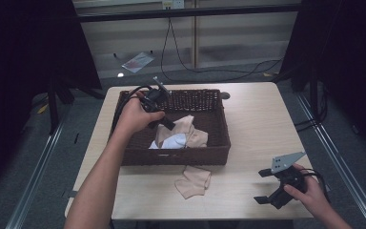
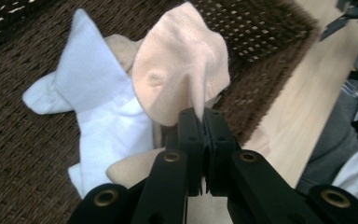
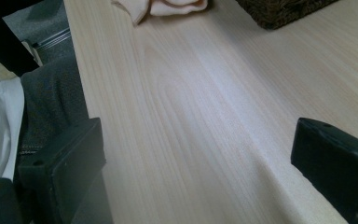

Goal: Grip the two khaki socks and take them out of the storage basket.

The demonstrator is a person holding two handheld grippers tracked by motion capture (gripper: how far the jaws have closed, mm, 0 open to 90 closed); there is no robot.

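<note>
My left gripper [image 1: 166, 122] reaches into the dark wicker basket [image 1: 219, 143] and is shut on a beige sock [image 1: 184, 125]. In the left gripper view the jaws [image 2: 200, 114] pinch a fold of that beige sock [image 2: 177, 70], lifted above the basket floor [image 2: 23, 163]. A white sock [image 2: 93, 102] lies beneath it, beside more beige cloth. My right gripper [image 1: 267, 186] rests low at the table's front right, its jaws wide open [image 3: 198, 163] with bare wood between them. A second beige sock [image 1: 193, 181] lies on the table in front of the basket.
The wooden table [image 1: 257, 119] has free room right of the basket. The second beige sock [image 3: 168, 5] and a basket corner [image 3: 284, 9] show at the top of the right gripper view. Dark stands and cables flank the table on the floor.
</note>
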